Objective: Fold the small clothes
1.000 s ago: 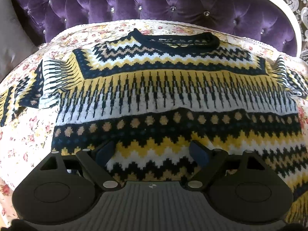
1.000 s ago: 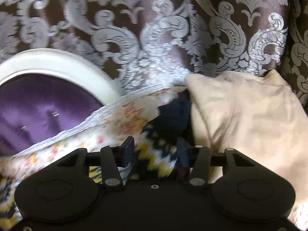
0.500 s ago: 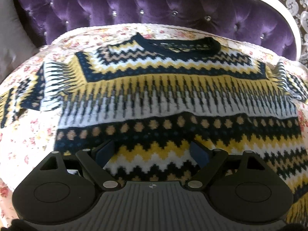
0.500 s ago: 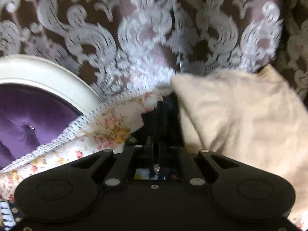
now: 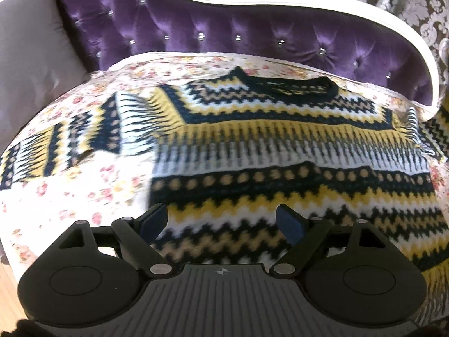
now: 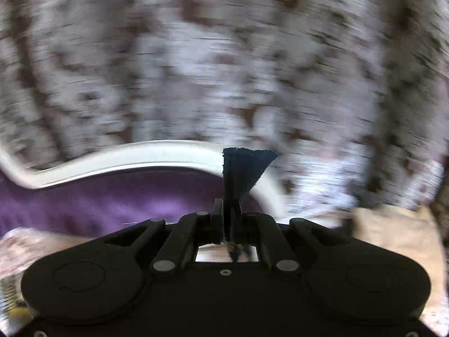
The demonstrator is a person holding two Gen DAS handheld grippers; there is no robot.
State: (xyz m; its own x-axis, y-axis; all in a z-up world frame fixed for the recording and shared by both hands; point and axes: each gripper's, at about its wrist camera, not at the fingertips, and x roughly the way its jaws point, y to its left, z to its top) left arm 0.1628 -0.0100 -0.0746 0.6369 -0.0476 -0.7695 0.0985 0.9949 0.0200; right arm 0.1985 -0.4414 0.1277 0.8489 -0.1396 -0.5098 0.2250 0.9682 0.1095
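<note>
A knitted sweater (image 5: 280,146) with navy, yellow and white zigzag bands lies flat on the floral bed cover (image 5: 84,182), neck toward the headboard. Its left sleeve (image 5: 70,143) is spread out to the side. My left gripper (image 5: 221,219) hovers open over the lower hem, nothing between its fingers. In the blurred right wrist view, my right gripper (image 6: 230,210) is shut on the sweater's dark navy sleeve cuff (image 6: 244,165), which sticks up past the fingertips, lifted off the bed. The rest of that sleeve is hidden beneath the gripper.
A purple tufted headboard (image 5: 252,36) with a white curved frame (image 5: 308,5) stands behind the bed. A grey pillow (image 5: 33,56) sits at the far left. A cream garment (image 6: 398,238) lies at the right. Damask wallpaper (image 6: 224,56) fills the background.
My right gripper closed on the sleeve cuff and swung up with it, away from the cream garment. The left gripper shifted, so more of the left sleeve and pillow shows.
</note>
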